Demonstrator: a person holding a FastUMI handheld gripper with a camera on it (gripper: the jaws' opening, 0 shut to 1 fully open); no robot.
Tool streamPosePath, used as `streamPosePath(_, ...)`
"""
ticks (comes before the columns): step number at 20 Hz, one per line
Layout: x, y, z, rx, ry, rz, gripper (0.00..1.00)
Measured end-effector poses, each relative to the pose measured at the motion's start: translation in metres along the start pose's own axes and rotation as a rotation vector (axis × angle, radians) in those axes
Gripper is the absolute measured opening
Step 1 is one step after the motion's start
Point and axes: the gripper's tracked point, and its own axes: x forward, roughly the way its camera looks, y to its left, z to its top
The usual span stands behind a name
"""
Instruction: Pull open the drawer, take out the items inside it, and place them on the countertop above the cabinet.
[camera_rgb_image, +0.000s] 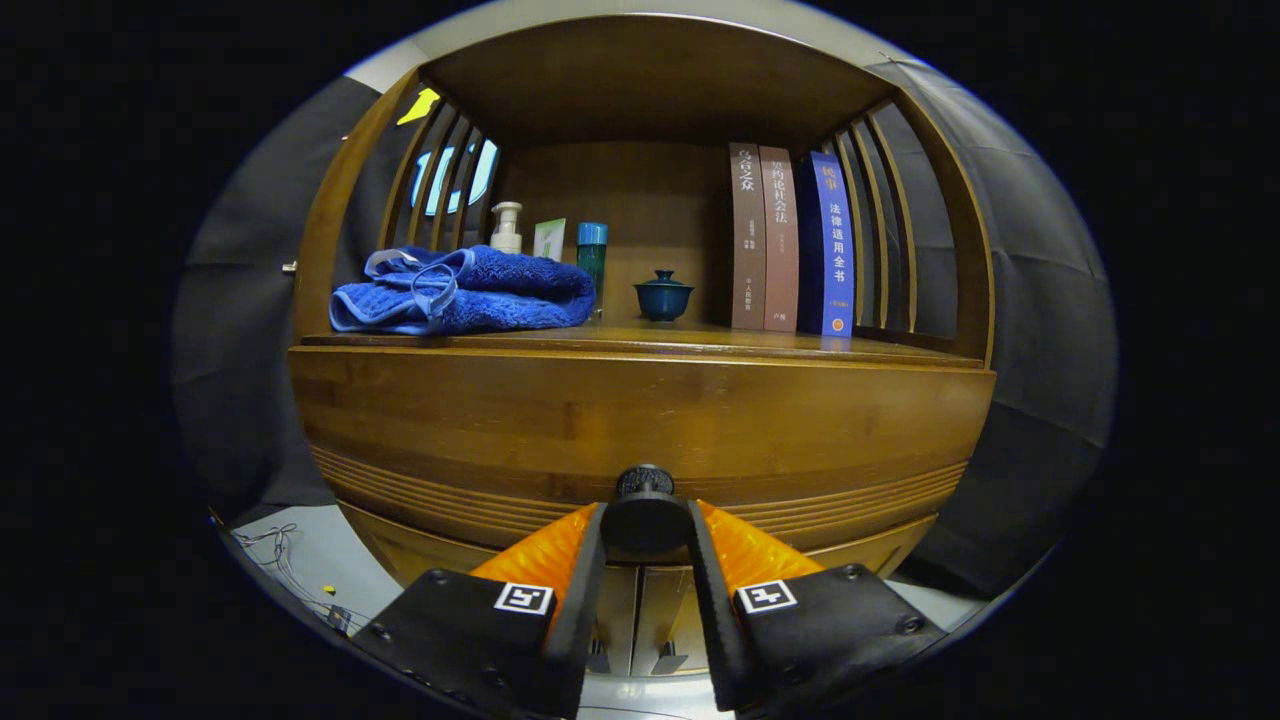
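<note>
The gripper (645, 535) has its jaws clamped on the drawer (640, 430) knob (645, 510). On the desk (700, 340) above: one towel (465, 292), one teacup (663, 296), three books (790, 240) with Chinese spines.

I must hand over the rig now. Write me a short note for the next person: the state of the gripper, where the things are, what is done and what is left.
Hand-held gripper: its two fingers sit on either side of the dark round drawer knob and look shut on it.
Drawer: front appears flush with the cabinet, seemingly not pulled out yet; its contents are hidden.
Countertop: already holds a blue towel, a pump bottle, a teal bottle, a lidded cup and three books.
Done: knob grasped.
Left: pull the drawer open, take the items out, set them on the countertop.
</note>
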Motion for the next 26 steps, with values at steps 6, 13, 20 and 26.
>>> streamPosePath(6, 0.007, 0.001, 0.016, -0.004, -0.012, 0.006, 0.49)
streamPosePath(13, -0.001, 0.0, 0.017, 0.026, 0.004, 0.018, 0.27)
streamPosePath(20, -0.058, -0.002, 0.009, 0.032, 0.01, 0.031, 0.27)
streamPosePath(26, -0.099, -0.005, 0.003, 0.046, 0.023, 0.039, 0.26)
